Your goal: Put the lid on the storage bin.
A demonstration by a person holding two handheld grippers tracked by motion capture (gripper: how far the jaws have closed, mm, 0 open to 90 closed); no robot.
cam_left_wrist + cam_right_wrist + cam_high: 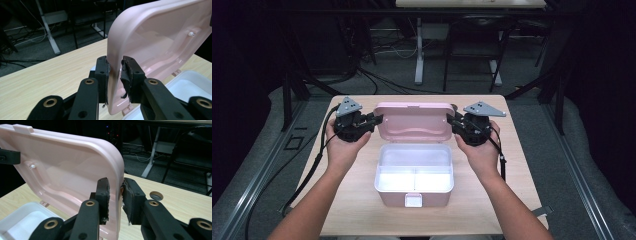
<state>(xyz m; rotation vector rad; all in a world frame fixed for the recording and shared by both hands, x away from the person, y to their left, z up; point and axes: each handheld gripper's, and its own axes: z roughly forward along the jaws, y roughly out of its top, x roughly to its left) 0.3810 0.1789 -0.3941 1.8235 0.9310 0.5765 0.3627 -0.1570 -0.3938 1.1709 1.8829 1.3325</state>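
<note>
At frame centre a pink box (414, 182) sits open, its lid (414, 121) upright. The left gripper (374, 120) and right gripper (453, 120) each pinch a side edge of the lid, jaws nearly closed

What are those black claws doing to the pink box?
A person holds a gripper in each hand. The left gripper pinches one side edge of the pink lid, and the right gripper pinches the other side edge. The lid stands open and tipped back. The box sits on the table, with a white tray showing inside; it looks empty.
</note>
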